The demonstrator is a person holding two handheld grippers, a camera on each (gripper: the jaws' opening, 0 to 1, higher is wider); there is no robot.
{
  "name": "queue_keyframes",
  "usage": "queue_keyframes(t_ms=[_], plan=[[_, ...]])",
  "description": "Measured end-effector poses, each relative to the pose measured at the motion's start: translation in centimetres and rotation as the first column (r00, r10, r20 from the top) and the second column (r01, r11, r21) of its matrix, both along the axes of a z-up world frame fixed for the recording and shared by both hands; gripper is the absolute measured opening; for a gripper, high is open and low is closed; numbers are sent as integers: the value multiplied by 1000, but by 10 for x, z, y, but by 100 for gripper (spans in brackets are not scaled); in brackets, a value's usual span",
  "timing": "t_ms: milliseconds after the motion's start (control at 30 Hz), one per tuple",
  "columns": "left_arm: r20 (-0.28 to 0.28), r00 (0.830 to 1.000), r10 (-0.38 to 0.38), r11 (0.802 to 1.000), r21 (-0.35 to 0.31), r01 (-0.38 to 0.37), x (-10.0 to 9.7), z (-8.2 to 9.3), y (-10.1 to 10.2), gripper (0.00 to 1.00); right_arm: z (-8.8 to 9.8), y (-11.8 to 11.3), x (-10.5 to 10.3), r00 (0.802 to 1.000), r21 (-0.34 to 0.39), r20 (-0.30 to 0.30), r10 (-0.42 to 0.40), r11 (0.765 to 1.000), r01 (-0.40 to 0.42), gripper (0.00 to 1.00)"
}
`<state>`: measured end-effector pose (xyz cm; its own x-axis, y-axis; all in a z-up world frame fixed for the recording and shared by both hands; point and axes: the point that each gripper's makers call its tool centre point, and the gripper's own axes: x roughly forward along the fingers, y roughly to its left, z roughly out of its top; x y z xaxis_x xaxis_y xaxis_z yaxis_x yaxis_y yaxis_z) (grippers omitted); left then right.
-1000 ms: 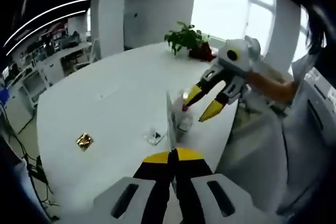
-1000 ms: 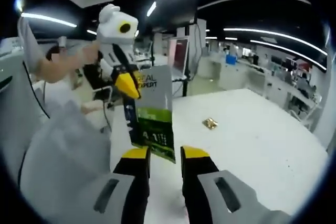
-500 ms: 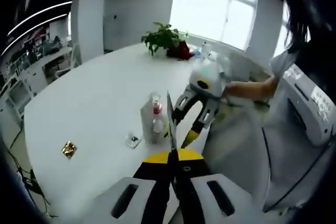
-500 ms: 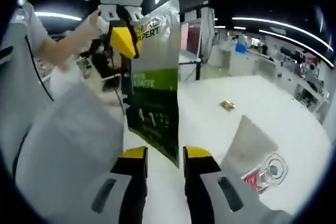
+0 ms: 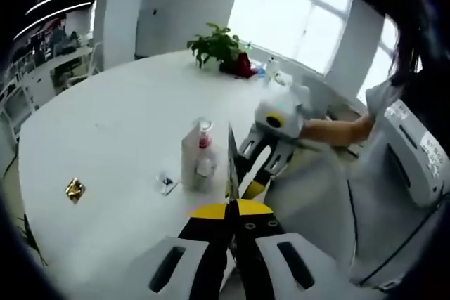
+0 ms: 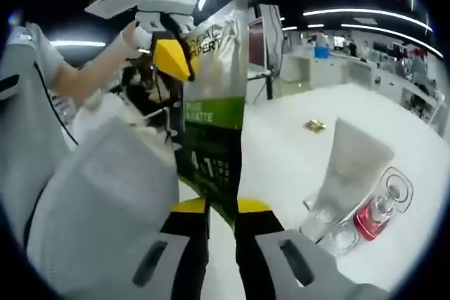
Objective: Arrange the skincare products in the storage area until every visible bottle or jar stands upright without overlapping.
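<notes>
A dark green and silver pouch hangs upright over the white table's edge; in the left gripper view the pouch shows edge-on. My left gripper is shut on it, and in the right gripper view that left gripper pinches its upper left edge. My right gripper has its jaws drawn in on the pouch's lower corner; from the left it shows as the white right gripper beside the pouch. A white tube stands cap-down by a clear bottle with red liquid.
The white table carries the tube, the bottle, a small clear item and a gold packet. A potted plant stands at its far side. A person's forearm and grey clothing lie right of the table edge.
My right gripper's jaws have narrowed onto the pouch's lower corner. Both cameras moved closer, bringing the tube and bottle further into the right gripper view. The left gripper keeps its hold.
</notes>
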<state>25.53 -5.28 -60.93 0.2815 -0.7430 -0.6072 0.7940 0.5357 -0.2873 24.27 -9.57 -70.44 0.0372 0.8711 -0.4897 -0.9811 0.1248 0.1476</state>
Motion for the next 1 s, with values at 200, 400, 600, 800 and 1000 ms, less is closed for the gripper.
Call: queue_keyframes(t_ms=[200,400,600,800,1000], plan=[[-76,995,64,997,-39,-68,18,-16,5,0,-8,-1,-7,989,37,-148,-25,999,31,3],[-161,982,103,994,-20,-108,30,-43,8,0,-26,-1,-13,959,30,-279,-59,997,70,1],[-223,965,138,990,9,-139,40,-70,10,0,-39,0,-18,909,40,-407,-90,992,116,1],[-283,945,165,986,42,-160,47,-100,10,0,-59,-2,-20,868,15,-481,-126,988,152,1],[-325,927,184,982,109,-157,56,-125,8,0,-73,0,-19,851,-13,-500,-163,983,180,1]])
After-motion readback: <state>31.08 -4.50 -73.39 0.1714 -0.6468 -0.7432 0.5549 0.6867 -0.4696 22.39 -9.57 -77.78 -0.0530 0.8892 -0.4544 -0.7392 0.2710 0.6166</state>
